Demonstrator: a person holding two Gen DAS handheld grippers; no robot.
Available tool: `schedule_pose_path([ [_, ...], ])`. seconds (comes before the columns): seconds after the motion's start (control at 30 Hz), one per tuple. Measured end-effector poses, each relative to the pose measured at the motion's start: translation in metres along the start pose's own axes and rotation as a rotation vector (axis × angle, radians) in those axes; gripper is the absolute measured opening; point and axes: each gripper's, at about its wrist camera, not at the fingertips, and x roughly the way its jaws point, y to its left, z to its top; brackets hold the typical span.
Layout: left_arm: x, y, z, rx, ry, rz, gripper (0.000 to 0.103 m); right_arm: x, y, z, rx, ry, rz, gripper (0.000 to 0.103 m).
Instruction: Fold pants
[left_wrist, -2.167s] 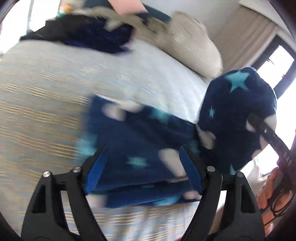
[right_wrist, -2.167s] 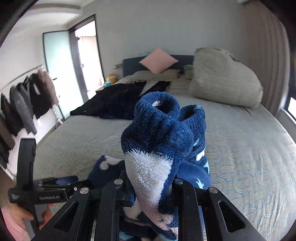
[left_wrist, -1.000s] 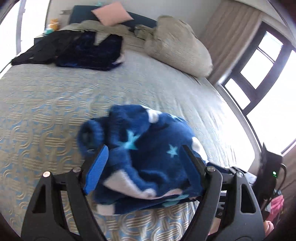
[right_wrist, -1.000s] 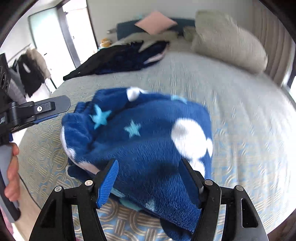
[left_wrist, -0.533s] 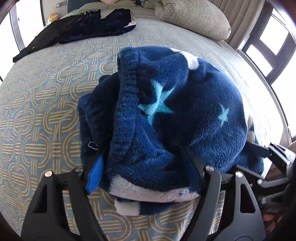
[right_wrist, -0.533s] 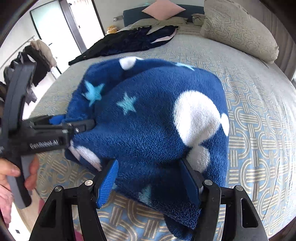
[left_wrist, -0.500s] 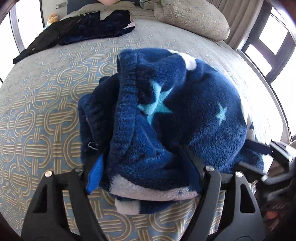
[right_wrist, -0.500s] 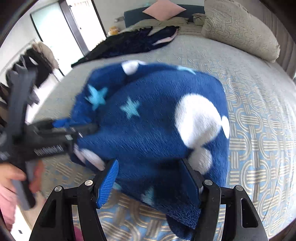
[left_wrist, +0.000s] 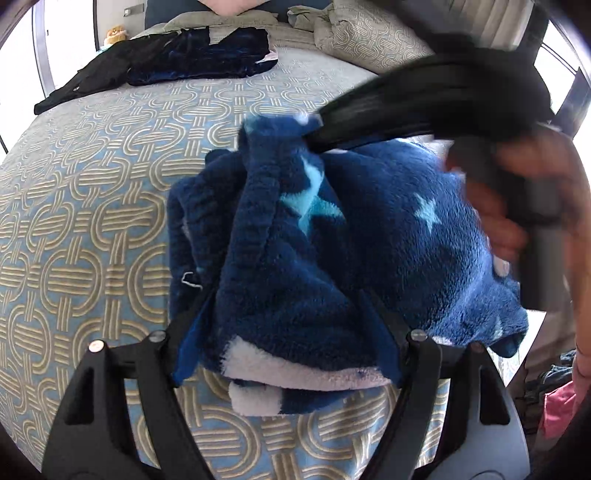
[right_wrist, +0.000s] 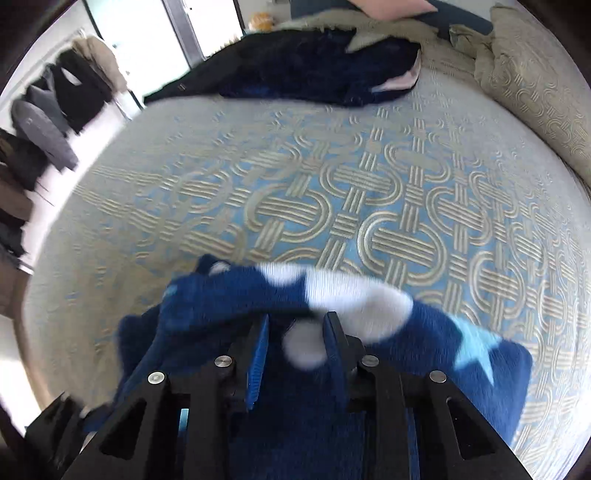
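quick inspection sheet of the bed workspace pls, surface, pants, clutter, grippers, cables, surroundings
surface: bedspread with blue and beige interlocking ring pattern, covering the bed.
job's things: fleece pants, navy with stars and white spots, bunched in a thick folded bundle near the bed's near edge.
clutter: dark clothes pile at the far side of the bed; beige pillow on the right.
grippers: left gripper straddles the bundle's near end, jaws wide; right gripper at the far edge, jaws closing with fleece between them, blurred.
cables: nothing seen.
surroundings: hanging clothes by a bright doorway; a hand on the right gripper's handle.
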Motion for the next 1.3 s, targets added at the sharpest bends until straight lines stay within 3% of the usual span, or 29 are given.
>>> schedule_pose_path([
  [0.13,0.002,0.010,0.004,-0.027,0.018,-0.041,0.077,0.017,0.008,0.004,-0.020,0.039,-0.043,0.030],
  [0.27,-0.008,0.017,0.007,-0.061,0.031,-0.090,0.077,-0.037,-0.008,-0.016,0.025,-0.044,0.049,0.030],
  [0.33,-0.019,0.023,0.010,-0.092,0.023,-0.101,0.077,-0.070,-0.024,-0.039,0.083,-0.090,0.096,0.030],
  [0.43,-0.037,0.027,0.013,-0.130,0.008,-0.121,0.077,-0.094,-0.039,-0.087,0.119,-0.120,0.046,0.031],
  [0.57,-0.059,0.013,0.030,-0.093,-0.069,-0.114,0.077,-0.067,-0.056,-0.140,0.185,-0.028,0.034,0.031],
  [0.63,-0.060,-0.002,0.038,-0.056,-0.096,-0.124,0.077,-0.057,-0.058,-0.158,0.224,-0.089,0.029,0.031],
  [0.77,-0.020,-0.024,0.043,-0.005,0.016,-0.121,0.077,-0.074,-0.040,-0.166,0.194,-0.152,-0.051,0.031],
  [0.87,0.003,-0.020,0.032,0.015,0.044,-0.031,0.077,-0.095,-0.046,-0.185,0.256,-0.204,0.022,0.031],
  [0.97,0.001,-0.009,0.022,0.014,0.041,-0.006,0.077,-0.092,-0.059,-0.212,0.308,-0.173,0.060,0.031],
  [1.07,0.005,0.006,0.014,-0.041,0.077,-0.049,0.080,-0.080,-0.071,-0.230,0.358,-0.176,0.129,0.031],
  [1.2,-0.008,0.010,0.014,-0.101,0.077,-0.059,0.081,-0.102,-0.072,-0.218,0.332,-0.189,0.150,0.032],
  [1.27,-0.029,0.002,0.017,-0.052,0.038,-0.051,0.081,-0.120,-0.082,-0.219,0.325,-0.223,0.176,0.047],
  [1.3,-0.039,0.000,0.019,-0.036,0.019,-0.046,0.081,-0.125,-0.085,-0.220,0.331,-0.233,0.170,0.069],
])
